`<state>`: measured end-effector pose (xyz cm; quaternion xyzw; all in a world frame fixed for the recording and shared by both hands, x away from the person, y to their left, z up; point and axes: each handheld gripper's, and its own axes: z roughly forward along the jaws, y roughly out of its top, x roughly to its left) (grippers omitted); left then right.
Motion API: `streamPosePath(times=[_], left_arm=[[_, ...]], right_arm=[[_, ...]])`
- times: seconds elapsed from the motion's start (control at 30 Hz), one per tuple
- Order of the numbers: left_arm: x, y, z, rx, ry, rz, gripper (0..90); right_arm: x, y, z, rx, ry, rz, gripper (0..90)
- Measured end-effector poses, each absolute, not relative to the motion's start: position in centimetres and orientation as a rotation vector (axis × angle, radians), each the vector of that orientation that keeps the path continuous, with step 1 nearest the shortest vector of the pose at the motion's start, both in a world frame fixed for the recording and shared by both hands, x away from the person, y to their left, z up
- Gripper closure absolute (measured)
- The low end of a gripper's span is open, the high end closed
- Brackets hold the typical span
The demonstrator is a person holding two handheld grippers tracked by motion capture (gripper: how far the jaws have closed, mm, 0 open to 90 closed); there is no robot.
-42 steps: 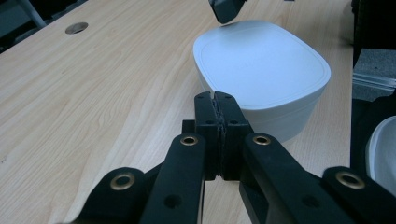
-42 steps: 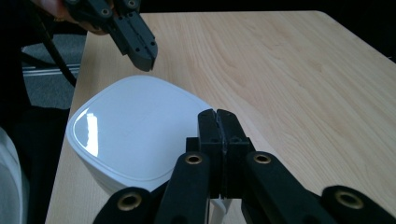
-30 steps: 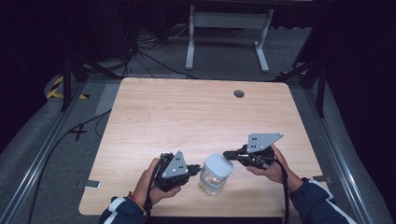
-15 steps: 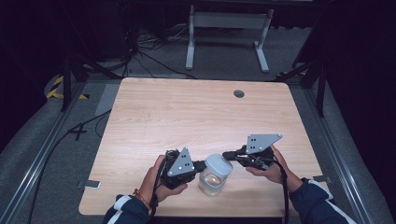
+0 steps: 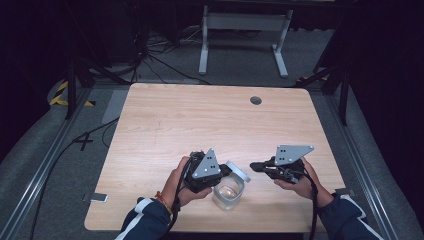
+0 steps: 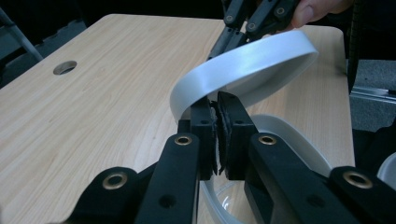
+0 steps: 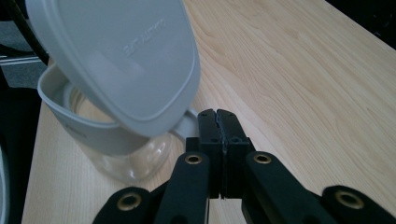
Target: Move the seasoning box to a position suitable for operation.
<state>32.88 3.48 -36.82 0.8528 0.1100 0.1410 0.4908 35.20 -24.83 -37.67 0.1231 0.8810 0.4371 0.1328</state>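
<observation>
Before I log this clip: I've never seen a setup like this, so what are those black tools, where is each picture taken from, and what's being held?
A person sits at a light wooden table, holding a hand-held black two-jaw gripper in each hand. The high view looks down from above. The other two pictures come from cameras riding on each gripper, looking along its jaws. On the table stands a clear plastic container with a grey rim. The left gripper is shut on the edge of the pale grey plastic lid, tilted up above the container. The right gripper is shut with nothing seen between its jaws, beside the container.
</observation>
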Motion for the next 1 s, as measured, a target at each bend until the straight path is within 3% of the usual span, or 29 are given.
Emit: streamPosePath(times=[0.6, 1.0], left_arm=[[34.4, 2.9, -37.0, 2.061, 0.278, 0.318, 84.6], [34.4, 4.6, -36.7, 2.103, 0.273, 0.388, 83.1]], right_arm=[[34.7, -28.0, -38.2, 0.47, 2.537, 1.23, 89.7], [34.8, -28.1, -38.6, 0.492, 2.539, 1.207, 88.9]])
